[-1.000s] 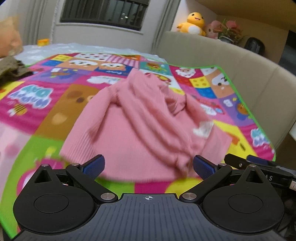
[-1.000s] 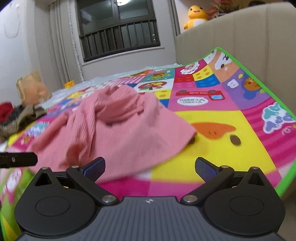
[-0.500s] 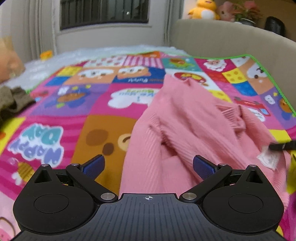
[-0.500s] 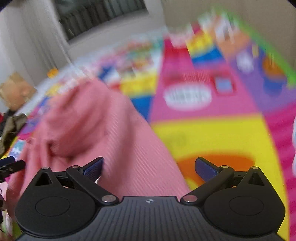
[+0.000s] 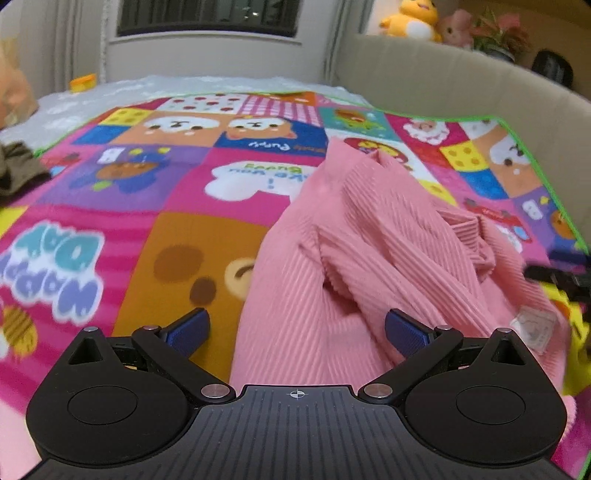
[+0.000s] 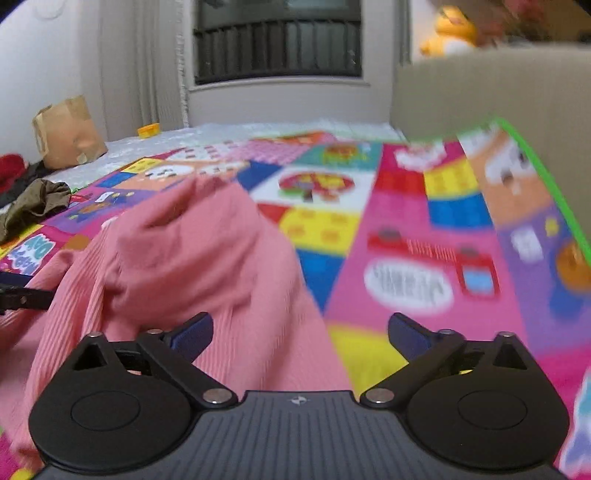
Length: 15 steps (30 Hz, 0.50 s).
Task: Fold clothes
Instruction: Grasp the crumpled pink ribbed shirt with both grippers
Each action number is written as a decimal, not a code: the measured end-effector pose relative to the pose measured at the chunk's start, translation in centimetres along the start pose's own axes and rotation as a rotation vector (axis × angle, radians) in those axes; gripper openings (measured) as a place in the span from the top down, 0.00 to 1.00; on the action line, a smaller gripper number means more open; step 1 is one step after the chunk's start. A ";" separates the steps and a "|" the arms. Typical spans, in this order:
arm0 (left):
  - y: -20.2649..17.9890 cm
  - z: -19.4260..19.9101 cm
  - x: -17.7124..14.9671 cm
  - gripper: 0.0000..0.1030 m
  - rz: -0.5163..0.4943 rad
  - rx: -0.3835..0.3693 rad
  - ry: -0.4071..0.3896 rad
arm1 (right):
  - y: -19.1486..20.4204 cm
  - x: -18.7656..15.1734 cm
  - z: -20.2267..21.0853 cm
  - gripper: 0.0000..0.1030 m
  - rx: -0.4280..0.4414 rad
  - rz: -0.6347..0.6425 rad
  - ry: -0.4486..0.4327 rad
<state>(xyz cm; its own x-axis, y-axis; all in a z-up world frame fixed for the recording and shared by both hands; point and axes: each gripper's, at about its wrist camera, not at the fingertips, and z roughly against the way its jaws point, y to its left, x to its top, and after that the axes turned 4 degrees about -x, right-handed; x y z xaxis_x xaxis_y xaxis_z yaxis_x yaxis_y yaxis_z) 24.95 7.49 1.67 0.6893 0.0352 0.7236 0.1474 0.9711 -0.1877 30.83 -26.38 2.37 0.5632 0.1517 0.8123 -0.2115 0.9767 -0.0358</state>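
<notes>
A crumpled pink ribbed sweater (image 5: pixel 351 258) lies on a colourful cartoon play mat (image 5: pixel 129 192). My left gripper (image 5: pixel 297 328) is open, low over the sweater's left edge, with pink cloth between its fingers. A white label (image 5: pixel 532 326) shows at the sweater's right. My right gripper (image 6: pixel 301 330) is open over the sweater's (image 6: pixel 177 266) right edge, its left finger above the cloth and its right finger above the mat (image 6: pixel 424 229). The other gripper's black tip shows at each view's edge (image 5: pixel 554 273), (image 6: pixel 22 299).
A beige padded wall (image 5: pixel 461 88) bounds the mat on the right, with plush toys (image 5: pixel 410 22) on top. A dark olive garment (image 6: pixel 37 203), a red cloth (image 6: pixel 11 166) and a brown paper bag (image 6: pixel 66 133) lie at the far left. A window (image 6: pixel 277 44) is at the back.
Both grippers have moved forward and lower over the sweater. The left one has shifted from the front hem to the sweater's left edge. The right one now sits over the right edge.
</notes>
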 end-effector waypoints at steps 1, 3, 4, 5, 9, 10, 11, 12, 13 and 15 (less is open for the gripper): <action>-0.1 -0.6 0.3 0.01 -0.009 0.006 0.014 | 0.1 0.4 -1.2 0.25 0.009 0.002 0.025; -0.1 -1.7 0.5 0.03 -0.023 0.028 0.035 | 0.2 0.9 -3.7 0.45 0.034 -0.007 0.098; 0.0 -1.9 0.3 0.06 -0.029 0.036 0.037 | 0.1 0.8 -4.3 0.51 0.042 -0.014 0.113; 0.0 -2.0 0.2 0.15 -0.034 0.043 0.038 | 0.0 0.5 -4.7 0.51 0.047 -0.022 0.115; -0.3 -1.2 -0.9 0.49 -0.067 0.046 0.027 | -0.5 -0.5 -3.8 0.82 0.078 -0.062 0.116; -0.5 -0.8 -1.2 0.61 -0.068 0.034 0.034 | -0.7 -0.9 -3.1 0.86 0.089 -0.067 0.117; -0.8 -0.3 -1.6 0.69 -0.073 0.023 0.040 | -0.8 -1.3 -2.5 0.88 0.092 -0.061 0.116; -1.2 0.3 -2.0 0.70 -0.081 0.013 0.044 | -0.8 -1.8 -1.8 0.91 0.094 -0.051 0.114; -1.6 0.9 -2.5 0.73 -0.084 -0.003 0.053 | -0.9 -2.4 -1.0 0.91 0.096 -0.043 0.113; -2.3 2.3 -3.6 0.73 -0.086 -0.054 0.078 | -1.2 -3.3 0.6 0.92 0.109 -0.043 0.119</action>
<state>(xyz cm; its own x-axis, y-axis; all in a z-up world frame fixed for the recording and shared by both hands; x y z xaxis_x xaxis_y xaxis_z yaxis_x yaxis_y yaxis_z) 20.49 5.71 0.99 0.7253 -0.0680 0.6850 0.2450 0.9555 -0.1645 28.70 -28.15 0.07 0.6626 0.1331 0.7371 -0.2669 0.9614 0.0663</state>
